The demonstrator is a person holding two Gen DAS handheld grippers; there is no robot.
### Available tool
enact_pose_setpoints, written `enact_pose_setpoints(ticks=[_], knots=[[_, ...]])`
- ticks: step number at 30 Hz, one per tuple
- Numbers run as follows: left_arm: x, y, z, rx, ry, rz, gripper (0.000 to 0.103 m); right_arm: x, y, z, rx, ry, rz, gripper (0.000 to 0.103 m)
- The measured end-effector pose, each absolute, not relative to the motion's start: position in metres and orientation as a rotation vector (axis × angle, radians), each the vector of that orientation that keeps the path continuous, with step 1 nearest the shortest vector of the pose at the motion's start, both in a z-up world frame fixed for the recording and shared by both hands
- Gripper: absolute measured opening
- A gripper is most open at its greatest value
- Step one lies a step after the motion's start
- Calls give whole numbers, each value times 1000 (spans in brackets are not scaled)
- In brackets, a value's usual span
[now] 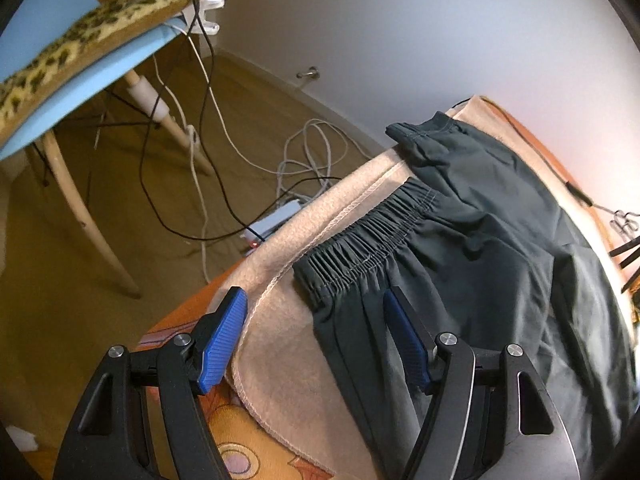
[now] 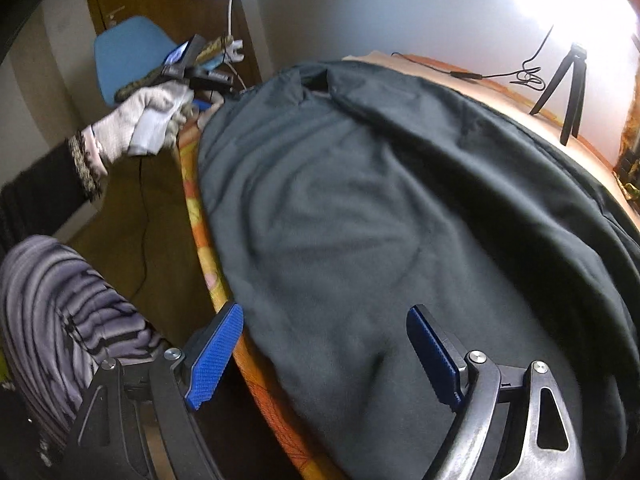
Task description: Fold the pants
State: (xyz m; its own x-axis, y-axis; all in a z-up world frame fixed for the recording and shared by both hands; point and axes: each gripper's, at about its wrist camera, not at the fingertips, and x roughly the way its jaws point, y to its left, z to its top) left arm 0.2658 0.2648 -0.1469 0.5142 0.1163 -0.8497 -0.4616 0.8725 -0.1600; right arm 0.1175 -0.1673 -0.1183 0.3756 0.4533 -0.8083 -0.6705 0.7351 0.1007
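Dark green pants (image 1: 492,248) lie on a beige blanket (image 1: 288,340) over the table, elastic waistband (image 1: 360,244) toward the table's left edge. My left gripper (image 1: 316,320) is open and empty, just short of the waistband corner, one finger over the blanket edge, the other over the fabric. In the right wrist view the pants (image 2: 380,208) spread wide across the table. My right gripper (image 2: 324,328) is open and empty above the near part of the pants. The left gripper (image 2: 200,76) shows far off in a gloved hand.
A blue chair (image 1: 92,76) with a leopard cushion stands left of the table. Cables and a power strip (image 1: 276,216) lie on the wood floor. A small tripod (image 2: 564,88) and a cable sit at the table's far side. The orange table edge (image 2: 208,256) is close by.
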Motion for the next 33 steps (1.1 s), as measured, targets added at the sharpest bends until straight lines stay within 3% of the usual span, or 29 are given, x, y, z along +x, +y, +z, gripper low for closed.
enact_pose_setpoints(ticks=[3, 6, 11, 21, 24, 29, 33], knots=[[270, 257, -147, -342, 960, 381, 58, 117, -170, -123, -277, 946, 721, 86], [273, 252, -147, -327, 937, 381, 34, 114, -171, -127, -294, 955, 710, 86], [276, 251, -140, -327, 911, 385, 12, 106, -171, -130, -337, 946, 700, 86], [261, 262, -107, -403, 818, 336, 8, 91, -173, -134, -399, 917, 712, 84], [260, 260, -99, -395, 801, 329, 8, 94, -174, -132, -394, 918, 704, 74], [252, 260, -90, -406, 772, 320, 7, 105, -185, -125, -313, 939, 701, 42], [235, 265, -87, -431, 740, 329, 7, 106, -190, -123, -292, 939, 685, 24]])
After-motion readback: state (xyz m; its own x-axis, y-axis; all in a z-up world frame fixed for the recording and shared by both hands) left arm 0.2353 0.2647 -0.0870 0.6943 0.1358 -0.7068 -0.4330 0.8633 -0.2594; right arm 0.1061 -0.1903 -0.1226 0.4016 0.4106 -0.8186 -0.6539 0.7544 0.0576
